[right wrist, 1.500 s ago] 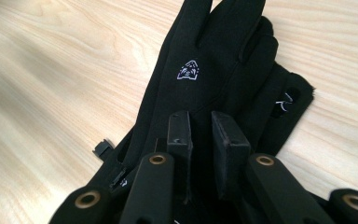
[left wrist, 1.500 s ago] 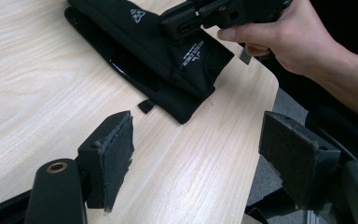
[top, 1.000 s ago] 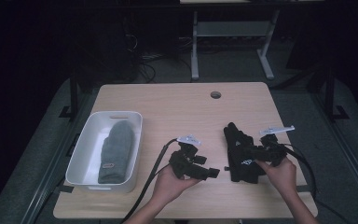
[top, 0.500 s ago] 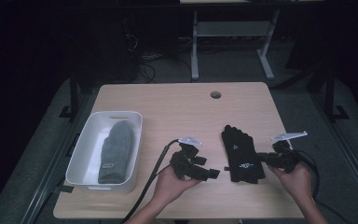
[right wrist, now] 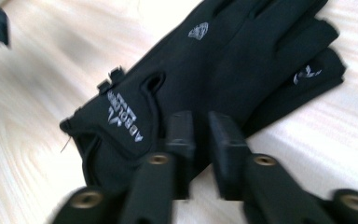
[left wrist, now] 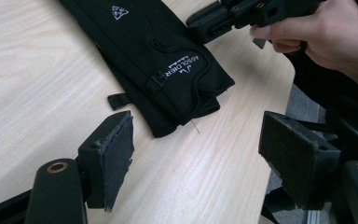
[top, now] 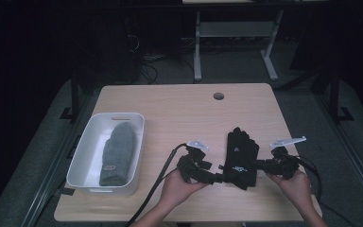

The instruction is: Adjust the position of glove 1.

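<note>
- Black gloves (top: pixel 240 158), a stacked pair, lie flat on the wooden table (top: pixel 179 113) between the two grippers, cuffs toward the person.
- Grey mitten (top: pixel 118 153) already sits in the white bin (top: pixel 92 142), well off to the left gripper's outer side; judging by that, one item is sorted and the black pair is left to move.
- Left gripper (left wrist: pixel 196 154) is spread wide and empty, with the cuff edge just ahead of its jaws.
- Right gripper (right wrist: pixel 200 135) has its jaws nearly together with a narrow gap; they have just been opening again, and nothing seems pinched, the glove lying just beyond them.
- Writing: the cuff reads "AUSOLDIER" with a small emblem; a second logo sits mid-back, another on a fingertip.
</note>
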`<state>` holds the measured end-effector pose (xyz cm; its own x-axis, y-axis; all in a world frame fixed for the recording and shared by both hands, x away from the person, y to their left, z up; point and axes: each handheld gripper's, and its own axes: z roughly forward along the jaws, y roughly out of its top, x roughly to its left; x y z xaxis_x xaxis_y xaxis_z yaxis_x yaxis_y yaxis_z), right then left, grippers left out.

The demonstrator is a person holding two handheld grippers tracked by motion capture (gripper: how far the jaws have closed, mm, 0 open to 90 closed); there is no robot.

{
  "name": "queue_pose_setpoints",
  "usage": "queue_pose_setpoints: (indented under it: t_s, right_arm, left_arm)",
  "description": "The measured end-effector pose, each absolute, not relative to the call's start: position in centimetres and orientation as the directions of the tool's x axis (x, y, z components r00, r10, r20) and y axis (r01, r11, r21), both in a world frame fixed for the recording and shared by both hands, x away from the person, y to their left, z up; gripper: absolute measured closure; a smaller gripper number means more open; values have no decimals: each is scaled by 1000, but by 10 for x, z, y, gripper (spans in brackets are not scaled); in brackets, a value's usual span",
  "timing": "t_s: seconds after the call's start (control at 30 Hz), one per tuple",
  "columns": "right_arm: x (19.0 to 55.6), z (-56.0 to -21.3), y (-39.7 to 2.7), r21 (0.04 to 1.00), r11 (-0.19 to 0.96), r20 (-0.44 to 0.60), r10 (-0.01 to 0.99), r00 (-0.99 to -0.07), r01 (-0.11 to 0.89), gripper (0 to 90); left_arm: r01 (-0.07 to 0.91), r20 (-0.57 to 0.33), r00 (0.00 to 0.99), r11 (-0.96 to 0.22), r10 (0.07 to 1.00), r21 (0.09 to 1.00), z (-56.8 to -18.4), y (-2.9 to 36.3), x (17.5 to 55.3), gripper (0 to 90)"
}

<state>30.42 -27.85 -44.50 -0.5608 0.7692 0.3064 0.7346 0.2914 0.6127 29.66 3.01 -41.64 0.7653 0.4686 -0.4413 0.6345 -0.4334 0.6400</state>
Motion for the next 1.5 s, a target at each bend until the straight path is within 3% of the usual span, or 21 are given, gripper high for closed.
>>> queue_pose_setpoints:
  t_s: [0.23, 0.53, 1.03, 1.5]
  right_arm:
    - [319, -437, -278, 655, 247, 273, 804, -528, 714, 484]
    - [341, -443, -281, 671, 205, 263, 833, -488, 712, 376]
    - [364, -459, -285, 634, 161, 275, 867, -415, 756, 335]
    - [368, -462, -288, 600, 145, 295, 874, -387, 786, 352]
  left_arm:
    - [650, -440, 753, -444, 490, 617, -430, 10, 303, 265]
    - [676, -437, 729, -451, 528, 583, -447, -13, 309, 268]
    - [683, -397, 717, -464, 573, 564, -460, -27, 315, 367]
    - [684, -379, 713, -468, 590, 559, -462, -24, 321, 649]
